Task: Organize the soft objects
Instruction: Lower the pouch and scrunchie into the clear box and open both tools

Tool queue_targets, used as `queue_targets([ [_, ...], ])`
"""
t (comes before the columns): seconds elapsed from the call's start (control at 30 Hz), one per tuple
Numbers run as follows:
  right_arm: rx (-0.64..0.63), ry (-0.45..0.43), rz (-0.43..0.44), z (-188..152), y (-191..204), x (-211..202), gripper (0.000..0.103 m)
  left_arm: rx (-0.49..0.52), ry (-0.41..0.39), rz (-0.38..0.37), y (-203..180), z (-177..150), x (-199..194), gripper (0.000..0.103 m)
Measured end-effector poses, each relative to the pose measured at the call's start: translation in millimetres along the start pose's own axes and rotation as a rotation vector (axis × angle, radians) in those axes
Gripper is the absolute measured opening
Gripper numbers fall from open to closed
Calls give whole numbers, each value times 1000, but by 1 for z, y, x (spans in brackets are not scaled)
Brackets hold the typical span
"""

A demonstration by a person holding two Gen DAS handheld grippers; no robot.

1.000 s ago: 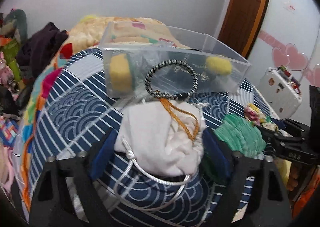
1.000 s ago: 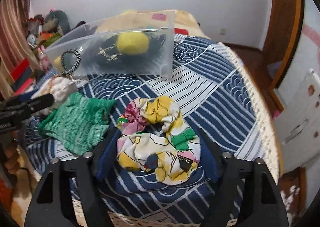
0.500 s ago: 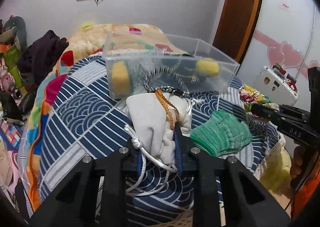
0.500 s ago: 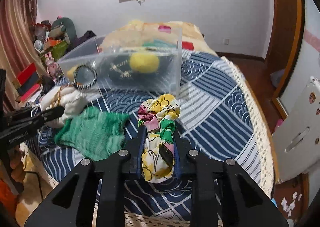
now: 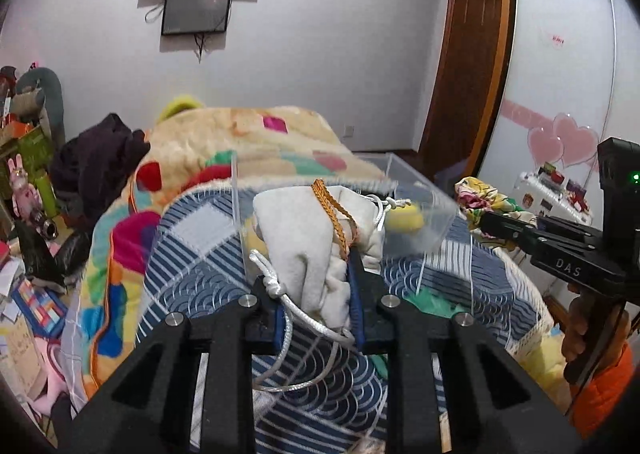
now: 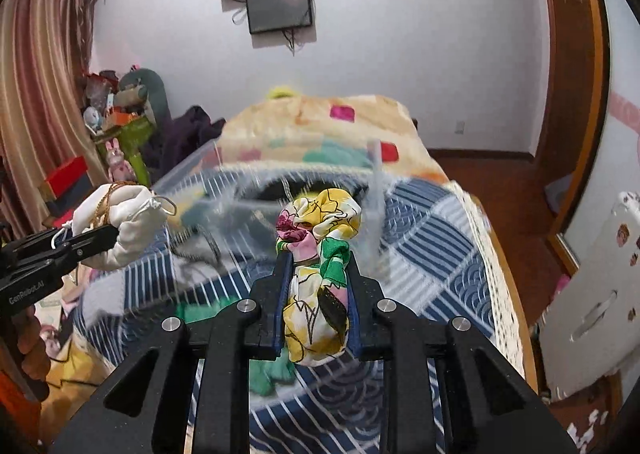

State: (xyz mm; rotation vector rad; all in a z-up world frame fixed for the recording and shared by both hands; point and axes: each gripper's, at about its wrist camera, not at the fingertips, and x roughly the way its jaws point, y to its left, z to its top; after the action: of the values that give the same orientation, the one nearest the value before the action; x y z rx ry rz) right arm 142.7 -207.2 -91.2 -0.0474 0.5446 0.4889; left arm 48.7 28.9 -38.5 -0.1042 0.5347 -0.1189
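Between your left gripper's (image 5: 316,296) blue-padded fingers (image 5: 355,302) sits the white drawstring pouch (image 5: 308,242), pinched tight near its gathered mouth, so the fingers are nearly closed on the cloth. Its long axis runs straight away from you, along the fingers, with the plump closed end pointing toward the clear plastic box (image 5: 416,214) and the far wall. An orange braided cord (image 5: 336,214) lies lengthwise over the top of the pouch, and the white drawstring (image 5: 304,318) loops down below the fingers, hanging over the blue wave-patterned bedspread (image 5: 192,266). Your right gripper (image 6: 318,300) is likewise clamped narrow on the floral scrunchie (image 6: 320,250), squeezed into an upright bundle whose long axis also follows the fingers, its yellow and pink top rising above the fingertips and its lower end bulging out beneath them. Both soft things are held up off the bed, in front of the box. Inside the box you can make out a yellow pom-pom (image 5: 406,220); the rest of its contents are blurred. A green knitted piece (image 6: 272,370) lies on the bedspread under your right gripper, only partly visible. From the right wrist view the pouch appears at the left, level with the box's near wall; whether it touches the box cannot be told.
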Motion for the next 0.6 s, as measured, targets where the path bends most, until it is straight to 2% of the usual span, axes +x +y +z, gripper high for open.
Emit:
queue_targets([
  [0.23, 5, -59, 37, 27, 9, 10, 21, 4, -57, 11, 3, 31, 6, 25],
  [0.6, 16, -61, 60, 56, 21, 43, 21, -8, -30, 30, 5, 52, 52, 25],
])
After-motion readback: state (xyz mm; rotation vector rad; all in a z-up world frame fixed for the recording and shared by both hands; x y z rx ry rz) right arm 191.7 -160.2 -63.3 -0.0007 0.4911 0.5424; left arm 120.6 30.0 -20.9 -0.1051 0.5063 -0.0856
